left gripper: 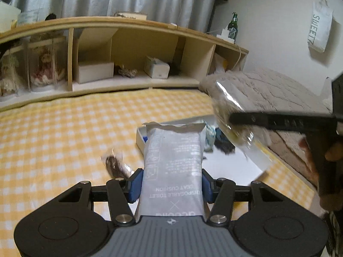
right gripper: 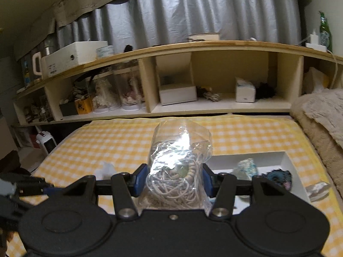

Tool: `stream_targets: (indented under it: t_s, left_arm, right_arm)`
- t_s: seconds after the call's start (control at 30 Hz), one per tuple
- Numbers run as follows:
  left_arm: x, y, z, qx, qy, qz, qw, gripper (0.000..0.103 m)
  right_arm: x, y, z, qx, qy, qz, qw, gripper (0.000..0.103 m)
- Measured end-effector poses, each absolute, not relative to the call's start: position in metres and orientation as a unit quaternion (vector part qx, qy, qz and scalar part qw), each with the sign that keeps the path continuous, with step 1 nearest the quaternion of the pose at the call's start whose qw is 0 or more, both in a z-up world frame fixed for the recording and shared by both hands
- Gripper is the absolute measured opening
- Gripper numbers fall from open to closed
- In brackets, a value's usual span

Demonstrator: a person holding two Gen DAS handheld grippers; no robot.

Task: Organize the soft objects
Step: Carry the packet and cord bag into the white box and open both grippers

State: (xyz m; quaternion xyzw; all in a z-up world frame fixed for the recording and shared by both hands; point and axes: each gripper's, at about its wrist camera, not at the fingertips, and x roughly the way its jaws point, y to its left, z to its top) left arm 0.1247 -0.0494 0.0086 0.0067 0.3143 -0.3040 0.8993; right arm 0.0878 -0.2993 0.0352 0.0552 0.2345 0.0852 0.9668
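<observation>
My left gripper [left gripper: 171, 185] is shut on a grey packet of disposable toilet seat cushions [left gripper: 173, 160], held above the yellow checked bed. My right gripper [right gripper: 174, 182] is shut on a clear plastic bag of white cord and beads [right gripper: 180, 167]; the same bag [left gripper: 233, 115] shows blurred at the right of the left wrist view, above the white tray [left gripper: 246, 160]. The tray [right gripper: 285, 160] holds a pale blue bundle [right gripper: 246, 168] and a dark blue fuzzy item [right gripper: 278, 176]. A small brown wrapped item [left gripper: 114, 165] lies on the bed left of the packet.
A wooden headboard shelf [right gripper: 193, 45] with boxes, dolls in clear cases and a green bottle [right gripper: 325, 32] runs along the back. A beige blanket [right gripper: 321, 124] is piled at the right. A crumpled white item [right gripper: 107, 169] and a small grey packet [right gripper: 317, 189] lie on the bed.
</observation>
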Motion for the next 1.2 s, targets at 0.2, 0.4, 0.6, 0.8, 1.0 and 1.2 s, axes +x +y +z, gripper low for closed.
stream_targets:
  t_s: [0.2, 0.4, 0.6, 0.8, 1.0, 1.2]
  left_arm:
    - [0.142, -0.08, 0.013, 0.002, 0.304, -0.28, 0.91, 0.055]
    - [0.158, -0.133, 0.006, -0.042, 0.317, -0.282, 0.905, 0.055]
    - [0.171, -0.198, -0.018, -0.088, 0.359, -0.303, 0.878, 0.056]
    - [0.188, -0.26, -0.062, -0.096, 0.453, -0.306, 0.832, 0.056]
    - [0.213, -0.298, -0.096, -0.092, 0.513, -0.253, 0.815, 0.056]
    - [0.226, -0.31, -0.117, -0.172, 0.508, -0.18, 0.824, 0.072]
  right_arm:
    - [0.083, -0.344, 0.03, 0.087, 0.233, 0.048, 0.967, 0.053]
    - [0.076, -0.39, 0.03, 0.07, 0.233, 0.021, 0.97, 0.053]
    - [0.074, -0.44, 0.013, 0.06, 0.266, -0.001, 0.962, 0.053]
    - [0.08, -0.476, -0.014, 0.068, 0.313, 0.01, 0.947, 0.053]
    - [0.088, -0.488, -0.035, 0.043, 0.361, 0.036, 0.931, 0.053]
    - [0.104, -0.483, -0.045, 0.021, 0.379, 0.059, 0.923, 0.053]
